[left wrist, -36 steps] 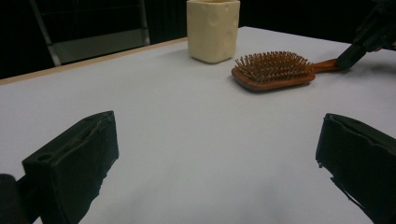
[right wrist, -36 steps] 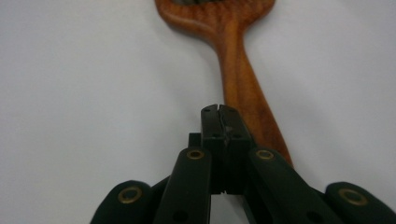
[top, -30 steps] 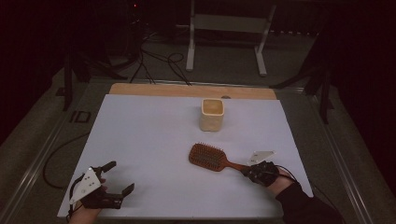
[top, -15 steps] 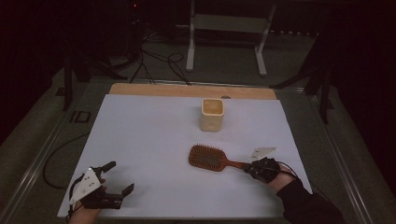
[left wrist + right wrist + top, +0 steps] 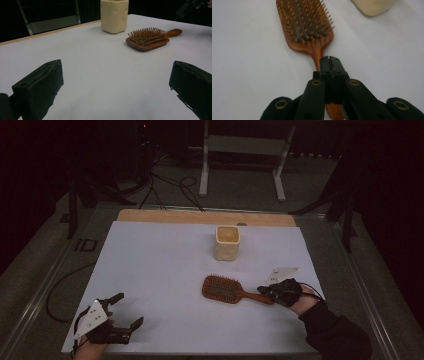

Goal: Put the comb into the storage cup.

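A wooden paddle hairbrush (image 5: 227,289) is seen lying on the white table cover (image 5: 160,270), a little right of the middle in the high view, with its bristles turned up and its handle pointing toward the right side of the table. The right gripper (image 5: 266,294) is held at the end of this handle by a hand in a dark sleeve (image 5: 334,335). In the right gripper view the two black jaws are pressed together over the handle of the hairbrush (image 5: 308,27), with the handle passing under them and its end showing below the pads; the jaws are therefore clamped on the handle. The head of the brush appears to rest on the cover, but whether the handle end is lifted cannot be told. Behind the brush, toward the far edge of the table, a cream square cup (image 5: 227,242) is standing upright, apart from the brush. The left gripper (image 5: 125,312) is held near the front left corner of the cover, well apart from the brush. In the left gripper view its jaws are seen spread wide with nothing between them, and the cream cup (image 5: 114,15) and the hairbrush (image 5: 147,38) are seen farther off on the table. A strip of bare wood (image 5: 200,216) is visible along the far edge of the table.
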`<state>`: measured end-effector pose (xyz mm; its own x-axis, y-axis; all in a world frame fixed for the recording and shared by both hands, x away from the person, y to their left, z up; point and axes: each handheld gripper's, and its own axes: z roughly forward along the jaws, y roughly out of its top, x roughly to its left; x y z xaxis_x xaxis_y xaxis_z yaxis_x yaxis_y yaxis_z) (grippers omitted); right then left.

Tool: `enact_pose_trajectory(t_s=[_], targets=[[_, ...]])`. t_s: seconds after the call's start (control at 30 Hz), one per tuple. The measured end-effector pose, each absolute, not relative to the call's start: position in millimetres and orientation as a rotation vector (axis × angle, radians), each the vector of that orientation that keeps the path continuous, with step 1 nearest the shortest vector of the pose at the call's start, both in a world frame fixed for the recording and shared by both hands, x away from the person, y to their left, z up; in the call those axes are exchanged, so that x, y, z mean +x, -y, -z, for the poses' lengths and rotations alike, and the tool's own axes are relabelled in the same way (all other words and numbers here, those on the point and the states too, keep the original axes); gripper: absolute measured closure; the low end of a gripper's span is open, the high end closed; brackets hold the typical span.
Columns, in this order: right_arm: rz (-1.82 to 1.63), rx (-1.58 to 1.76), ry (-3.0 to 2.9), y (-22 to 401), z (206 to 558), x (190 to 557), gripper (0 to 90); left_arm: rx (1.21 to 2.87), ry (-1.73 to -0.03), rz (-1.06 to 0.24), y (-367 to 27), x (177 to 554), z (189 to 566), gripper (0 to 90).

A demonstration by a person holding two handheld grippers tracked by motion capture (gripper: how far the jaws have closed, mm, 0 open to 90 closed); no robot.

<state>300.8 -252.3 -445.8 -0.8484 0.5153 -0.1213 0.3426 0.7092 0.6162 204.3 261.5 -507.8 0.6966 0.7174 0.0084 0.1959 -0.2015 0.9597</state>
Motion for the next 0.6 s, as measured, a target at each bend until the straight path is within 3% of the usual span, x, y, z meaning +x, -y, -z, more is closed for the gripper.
enact_pose_trajectory(t_s=[0.13,0.33,0.43,0.5,0.6], targets=[[-0.88,0.615,-2.653,248,438,306,88.7,1.752,-0.732,-0.559,-262,204,508,0.0],[-0.846,0.526,-2.712,240,432,315,77.6,1.751,-0.734,-0.559,-262,204,508,0.0],[-0.827,0.492,-2.741,235,432,317,68.0,1.745,-0.735,-0.561,-262,204,508,0.0],[-0.82,0.47,-2.759,231,433,318,55.3,1.748,-0.737,-0.559,-262,204,508,0.0],[-0.814,0.452,-2.778,227,434,321,44.5,1.745,-0.735,-0.56,-262,204,508,0.0]])
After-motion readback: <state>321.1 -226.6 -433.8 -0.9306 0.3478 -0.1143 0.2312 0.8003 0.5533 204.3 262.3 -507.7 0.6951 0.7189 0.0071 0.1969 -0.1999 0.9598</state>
